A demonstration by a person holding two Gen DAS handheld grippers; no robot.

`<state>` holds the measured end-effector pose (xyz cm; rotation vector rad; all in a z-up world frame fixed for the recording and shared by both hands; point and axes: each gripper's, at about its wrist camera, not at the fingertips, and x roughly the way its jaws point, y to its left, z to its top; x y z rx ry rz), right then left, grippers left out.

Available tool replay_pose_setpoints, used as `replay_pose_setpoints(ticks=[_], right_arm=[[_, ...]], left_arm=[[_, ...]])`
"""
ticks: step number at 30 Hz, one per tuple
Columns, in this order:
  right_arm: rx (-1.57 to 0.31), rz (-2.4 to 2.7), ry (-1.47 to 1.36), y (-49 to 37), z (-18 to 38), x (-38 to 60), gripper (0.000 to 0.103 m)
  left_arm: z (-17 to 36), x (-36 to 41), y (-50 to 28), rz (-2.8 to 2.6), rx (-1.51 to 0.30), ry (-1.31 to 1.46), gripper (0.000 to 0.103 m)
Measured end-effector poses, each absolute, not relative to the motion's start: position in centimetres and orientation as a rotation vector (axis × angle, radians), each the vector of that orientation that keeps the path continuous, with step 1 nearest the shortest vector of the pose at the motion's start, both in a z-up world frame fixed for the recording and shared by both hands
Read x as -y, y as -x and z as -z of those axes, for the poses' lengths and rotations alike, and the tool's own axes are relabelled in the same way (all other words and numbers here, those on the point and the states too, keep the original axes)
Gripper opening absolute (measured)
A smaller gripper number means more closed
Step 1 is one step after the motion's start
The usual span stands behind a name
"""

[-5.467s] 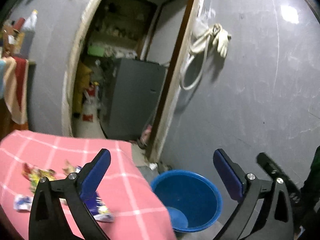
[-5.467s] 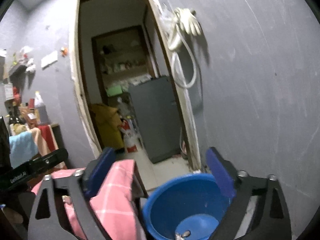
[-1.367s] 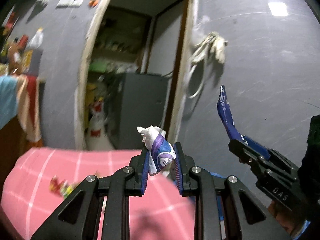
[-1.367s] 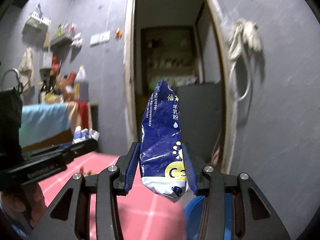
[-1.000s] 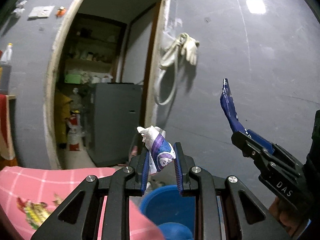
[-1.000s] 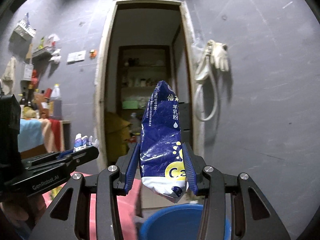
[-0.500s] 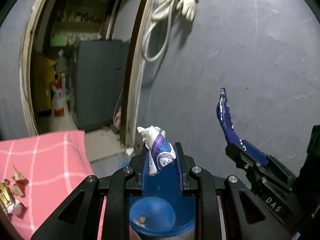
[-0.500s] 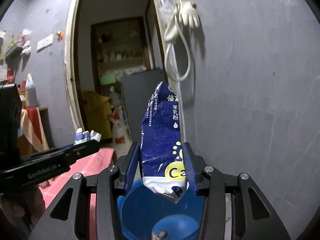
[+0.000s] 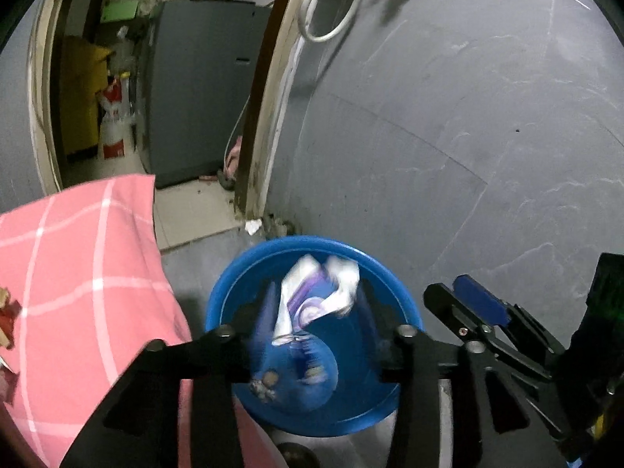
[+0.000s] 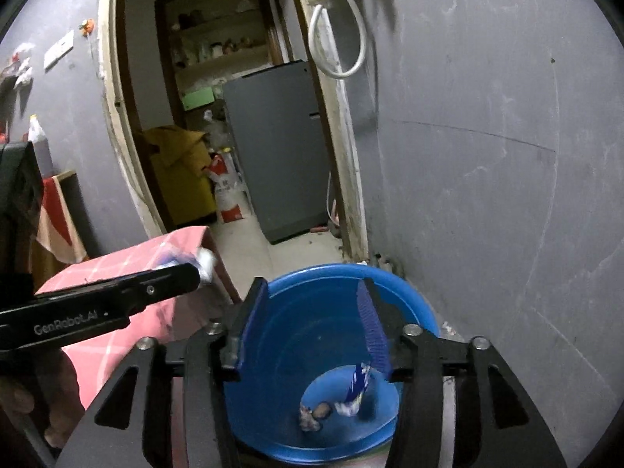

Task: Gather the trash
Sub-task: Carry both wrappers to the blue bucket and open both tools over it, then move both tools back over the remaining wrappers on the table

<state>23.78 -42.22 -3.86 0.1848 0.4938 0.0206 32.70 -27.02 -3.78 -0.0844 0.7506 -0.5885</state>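
**Both drops over the bucket**

My left gripper [image 9: 314, 312] has its fingers spread; the white-purple wrapper [image 9: 316, 300] sits loose between them, directly above the blue bucket [image 9: 241, 269]. My right gripper [image 10: 308, 327] gapes empty; the blue packet [image 10: 357, 384] lies below, on the bucket floor.
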Motion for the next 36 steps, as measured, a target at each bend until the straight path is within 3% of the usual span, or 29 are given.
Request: replay_pose_setpoints(ticks=[7,11,14,21,23,36], right_arm=[[-0.474,0.004,-0.194,-23.2,3.3,42.5,0.055],[-0.432,0.011,-0.185,-22.6,2.1,42.3,0.071],[-0.394,0.013,-0.178,-21.9,1.1,42.1,0.077],[-0.283,0.005,-0.176,-20.0,-1.9,40.9,0.096],[-0.246,-0.004,-0.177,-19.4,-2.7,40.5,0.103],[-0.078,-0.113,-0.129,-15.9,-7.4,34.9,0.103]], left_arm=[[3.8,25.8,-32.5,0.576,-0.763,0.132,0.054],[2.7,24.9,-32.1,0.564,-0.724,0.155,0.062],[1.4,23.7,-31.1,0.546,-0.664,0.163,0.07],[-2.2,20.2,-27.7,0.475,-0.474,0.159,0.097],[-3.2,18.9,-26.6,0.456,-0.428,0.162,0.097],[-7.6,10.5,-20.6,0.31,-0.261,0.187,0.101]])
